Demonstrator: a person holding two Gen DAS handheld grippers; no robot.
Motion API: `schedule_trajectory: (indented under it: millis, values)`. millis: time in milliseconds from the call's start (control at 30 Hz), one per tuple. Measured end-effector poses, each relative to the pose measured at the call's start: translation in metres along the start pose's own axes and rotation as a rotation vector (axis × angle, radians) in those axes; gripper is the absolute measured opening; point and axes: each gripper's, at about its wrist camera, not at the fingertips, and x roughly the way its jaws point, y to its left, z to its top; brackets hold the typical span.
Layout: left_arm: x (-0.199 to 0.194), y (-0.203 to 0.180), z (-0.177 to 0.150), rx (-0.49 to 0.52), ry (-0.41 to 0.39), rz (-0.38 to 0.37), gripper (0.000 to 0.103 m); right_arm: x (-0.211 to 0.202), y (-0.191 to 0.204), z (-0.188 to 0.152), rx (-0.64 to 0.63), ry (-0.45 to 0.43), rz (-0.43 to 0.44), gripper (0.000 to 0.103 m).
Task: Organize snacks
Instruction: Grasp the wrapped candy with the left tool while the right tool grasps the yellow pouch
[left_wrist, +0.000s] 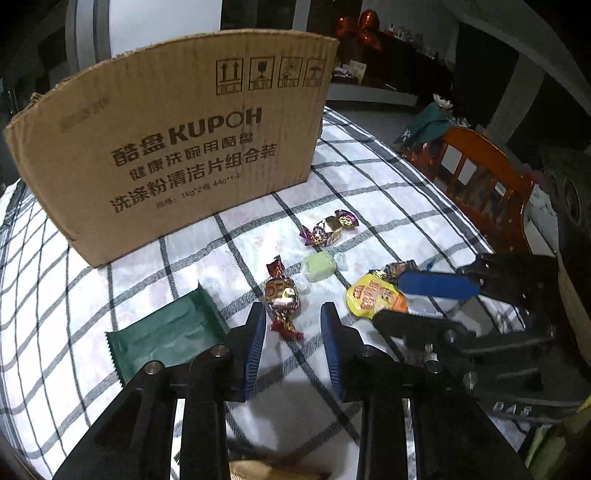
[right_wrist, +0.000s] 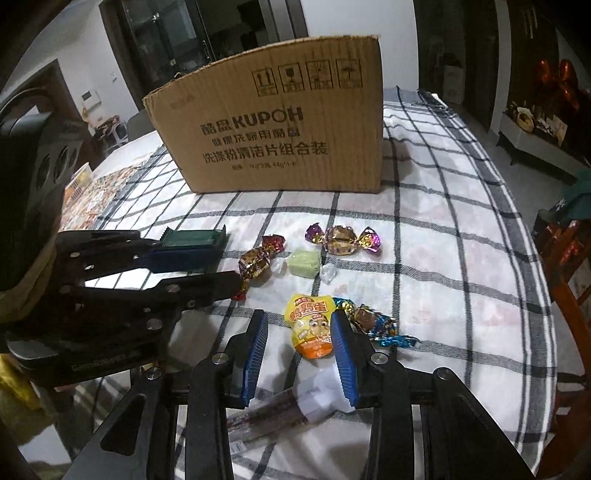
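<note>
1. Dim room; bench under a checked cloth (right_wrist: 424, 236), cardboard box (right_wrist: 273, 122) standing at the back.
2. Snacks scattered before the box: red-gold candy (left_wrist: 282, 295), green candy (left_wrist: 318, 266), purple candy (left_wrist: 328, 229), yellow pouch (right_wrist: 312, 326), green packet (left_wrist: 166, 332).
3. Left claw (left_wrist: 293, 321) released, straddling the red-gold candy's tail, pads not pressing.
4. Right claw (right_wrist: 299, 332) released around the yellow pouch.
5. Risk: pinching only the twisted wrapper end, the candy could slip; the claws work close together and could collide.
</note>
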Motion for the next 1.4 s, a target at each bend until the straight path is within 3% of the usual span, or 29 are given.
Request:
schedule_trajectory:
  millis: [367, 600, 900, 1133, 1300, 1400]
  values:
    - [0.026, 0.005, 0.009, -0.018, 0.028, 0.024, 0.031, 0.014, -0.002, 0.001, 0.004, 0.021, -0.007, 0.037]
    - [0.033, 0.006, 0.011, -0.032, 0.040, 0.028, 0.023, 0.015, -0.004, 0.003, 0.012, 0.017, -0.011, 0.030]
    - [0.022, 0.002, 0.009, -0.026, 0.020, 0.048, 0.023, 0.007, -0.001, 0.006, 0.003, -0.021, -0.022, 0.019]
    - [0.012, 0.001, 0.005, -0.029, 0.005, 0.055, 0.023, 0.008, -0.007, 0.005, 0.037, -0.015, -0.004, 0.022]
    - [0.011, 0.001, 0.002, -0.027, 0.006, 0.050, 0.023, 0.015, -0.006, 0.002, 0.034, 0.013, -0.024, 0.031]
    - [0.011, 0.001, 0.001, -0.028, 0.005, 0.047, 0.023, 0.016, -0.007, 0.001, 0.038, 0.008, -0.025, 0.032]
